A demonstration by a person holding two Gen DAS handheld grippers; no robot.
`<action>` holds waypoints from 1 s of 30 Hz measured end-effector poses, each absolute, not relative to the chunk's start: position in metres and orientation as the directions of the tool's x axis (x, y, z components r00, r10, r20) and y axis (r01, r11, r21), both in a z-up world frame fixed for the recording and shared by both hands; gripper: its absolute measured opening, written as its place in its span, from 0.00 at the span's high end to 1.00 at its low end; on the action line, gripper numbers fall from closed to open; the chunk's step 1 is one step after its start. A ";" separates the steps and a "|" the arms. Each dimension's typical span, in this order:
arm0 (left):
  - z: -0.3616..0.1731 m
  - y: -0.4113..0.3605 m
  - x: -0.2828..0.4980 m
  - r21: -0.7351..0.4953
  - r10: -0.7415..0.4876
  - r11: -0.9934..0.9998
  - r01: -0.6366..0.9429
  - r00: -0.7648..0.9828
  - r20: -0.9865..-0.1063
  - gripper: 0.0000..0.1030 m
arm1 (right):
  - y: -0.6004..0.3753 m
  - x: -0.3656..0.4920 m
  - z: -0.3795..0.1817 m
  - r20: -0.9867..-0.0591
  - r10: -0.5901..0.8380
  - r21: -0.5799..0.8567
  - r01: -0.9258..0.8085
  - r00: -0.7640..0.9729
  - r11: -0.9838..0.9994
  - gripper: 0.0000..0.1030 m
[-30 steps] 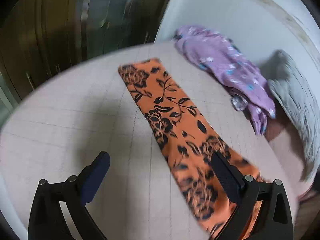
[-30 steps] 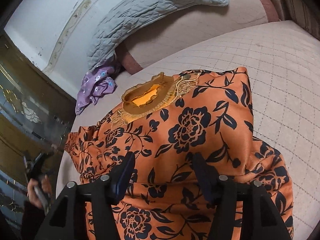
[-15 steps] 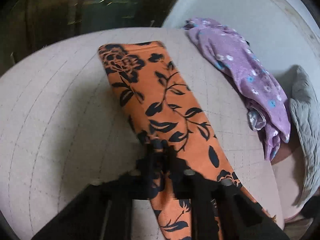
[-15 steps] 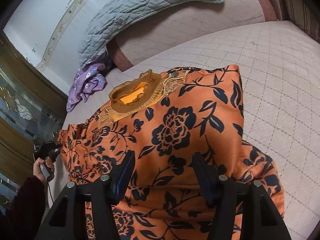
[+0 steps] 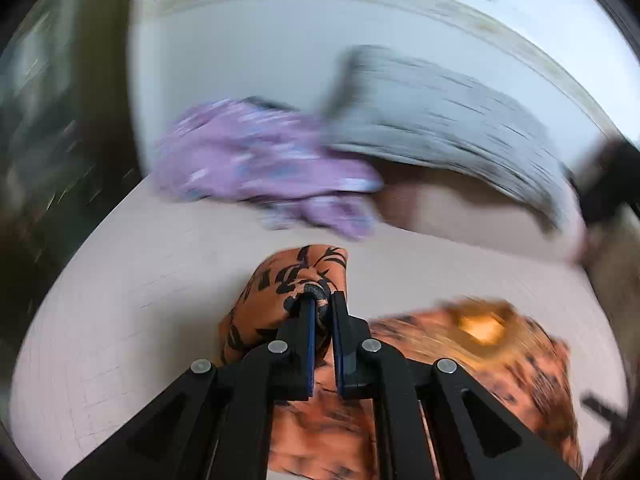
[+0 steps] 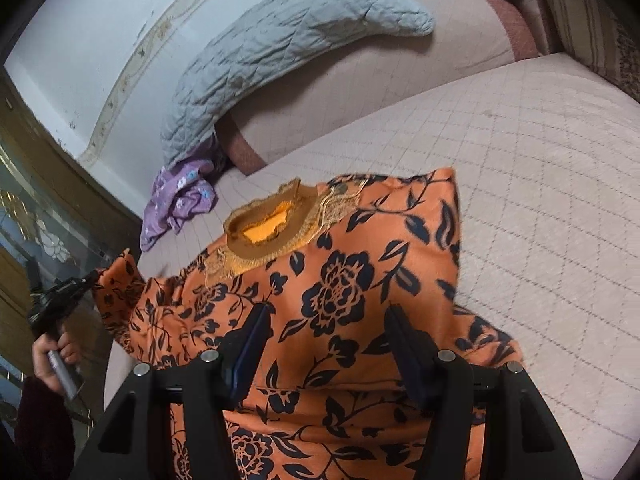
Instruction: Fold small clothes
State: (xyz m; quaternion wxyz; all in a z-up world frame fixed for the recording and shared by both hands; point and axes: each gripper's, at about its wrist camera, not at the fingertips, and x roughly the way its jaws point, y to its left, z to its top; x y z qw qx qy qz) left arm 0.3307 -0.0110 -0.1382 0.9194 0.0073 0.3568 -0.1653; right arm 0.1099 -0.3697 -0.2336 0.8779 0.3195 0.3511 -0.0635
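Orange floral top (image 6: 340, 288) | sleeve pinched in left hand-held gripper (image 5: 320, 308)

Bright orange top (image 6: 344, 280) scattered with black roses and leaves, its collar (image 6: 276, 232) a mustard gold with pale lace trim. Beneath it, a pale pink quilted cover (image 6: 540, 184) in a diamond grid. Upper left, a lilac garment (image 6: 180, 200) dotted with blue-and-white flowers, and a grey quilted pillow (image 6: 280, 44) above. Black grippers, blue pads (image 6: 250, 352).
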 end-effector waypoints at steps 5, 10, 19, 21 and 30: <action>-0.134 -0.118 0.263 -0.027 -0.392 0.858 0.513 0.621 -0.679 0.93 | -0.390 0.095 -0.228 -0.632 0.091 0.553 0.366 0.770 0.748 0.39; -0.163 -0.181 0.207 0.021 -0.411 0.783 0.622 0.542 -0.733 0.61 | -0.406 0.084 -0.226 -0.619 0.073 0.579 0.391 0.782 0.716 0.39; -0.179 -0.096 0.204 -0.028 -0.309 0.924 0.382 0.701 -0.642 0.24 | -0.403 0.090 -0.228 -0.625 0.094 0.593 0.392 0.775 0.703 0.30; -0.185 -0.058 0.223 -0.068 -0.218 0.972 0.227 0.747 -0.627 0.24 | -0.391 0.097 -0.229 -0.637 0.108 0.571 0.374 0.763 0.731 0.30; -0.266 -0.013 0.281 0.007 -0.009 1.000 0.024 0.602 -0.799 0.25 | -0.282 0.133 -0.213 -0.673 0.095 0.323 0.176 0.733 0.930 0.20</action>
